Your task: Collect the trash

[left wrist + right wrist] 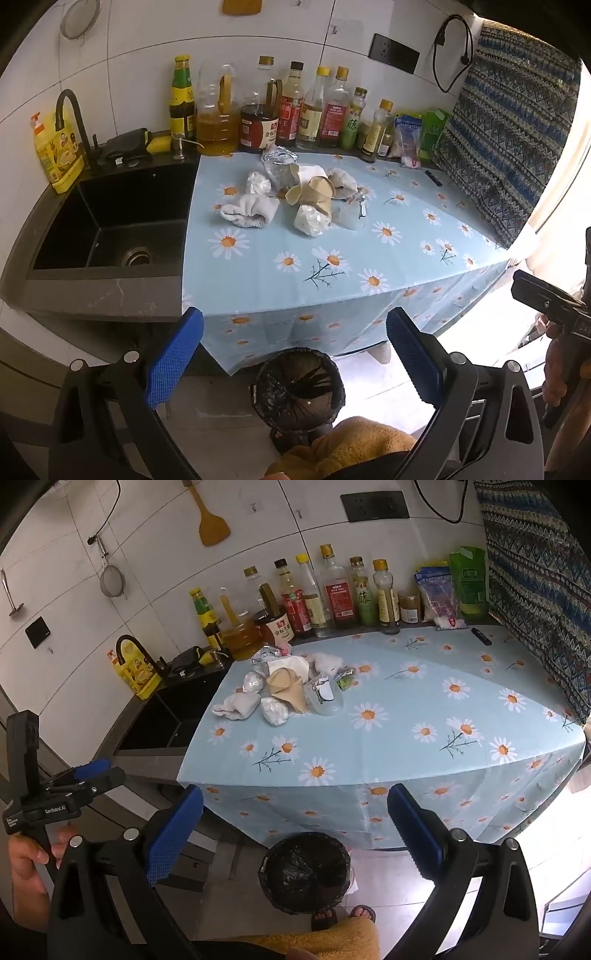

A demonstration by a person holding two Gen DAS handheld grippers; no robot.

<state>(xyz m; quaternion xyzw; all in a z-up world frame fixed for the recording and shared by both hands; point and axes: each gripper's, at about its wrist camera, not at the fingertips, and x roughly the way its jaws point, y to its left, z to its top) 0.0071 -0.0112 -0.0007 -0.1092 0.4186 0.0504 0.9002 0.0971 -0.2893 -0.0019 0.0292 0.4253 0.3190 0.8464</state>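
A pile of trash lies at the back of the daisy tablecloth [332, 236] [406, 720]: a crumpled white cloth [249, 211] [236, 704], crushed brown paper cups [314, 192] [286, 688], a white plastic wad [309, 220] [274, 710], a clear plastic cup [354, 214] [325, 698] and foil wrappers [279, 162]. A bin with a black bag [297, 387] [306, 871] stands on the floor in front of the table. My left gripper [295, 354] is open and empty above the bin. My right gripper [295, 834] is open and empty too, short of the table's front edge.
Several sauce and oil bottles [295, 107] [314, 594] line the back wall. A black sink [110, 221] [173, 716] with a tap and a yellow soap bottle [55, 151] lies left. A patterned cloth [506, 140] [539, 590] hangs right. A black lighter [481, 636] lies at the back right.
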